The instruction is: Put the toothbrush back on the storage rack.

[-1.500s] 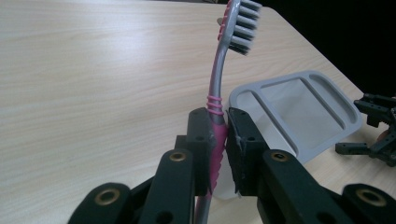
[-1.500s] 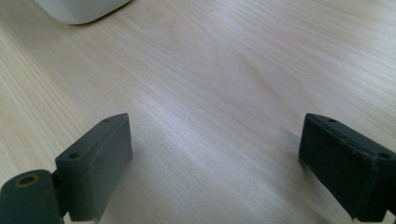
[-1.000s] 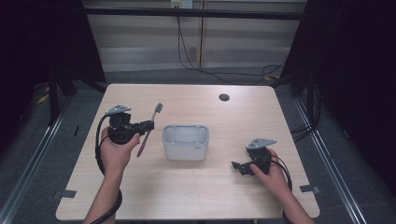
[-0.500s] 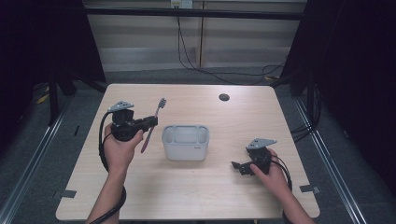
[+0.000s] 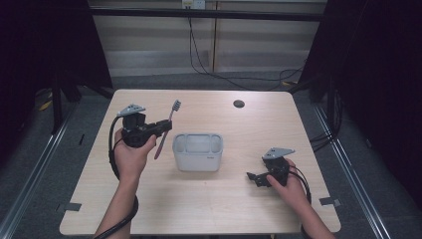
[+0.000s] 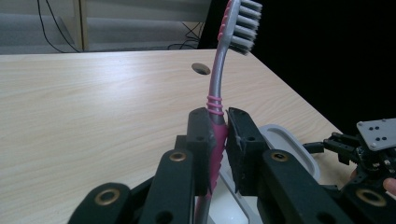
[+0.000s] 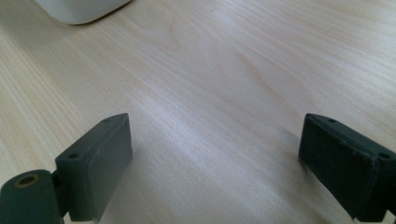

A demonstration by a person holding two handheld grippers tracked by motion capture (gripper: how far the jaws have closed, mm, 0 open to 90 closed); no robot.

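Clamping is confirmed on the left gripper point(image 5: 161, 127): its jaws are pressed onto the pink handle of a toothbrush point(image 5: 166, 128), which is pinched just below the ribbed section of the neck. In the left gripper view the toothbrush point(image 6: 219, 93) is seen standing roughly upright between the jaws, bristle head at the top. From the high view the brush is held clear of the table point(image 5: 149, 209), tilted, with its head up and away from the person and its lower end near the left edge of the white holder point(image 5: 197, 152). The holder is set at mid-table, between the two hands. The right gripper point(image 5: 256, 178) is rested low on the table, well apart from the holder, its jaws spread wide with bare wood between them point(image 7: 215, 154). A dark round hole point(image 5: 239, 103) is seen near the far edge.
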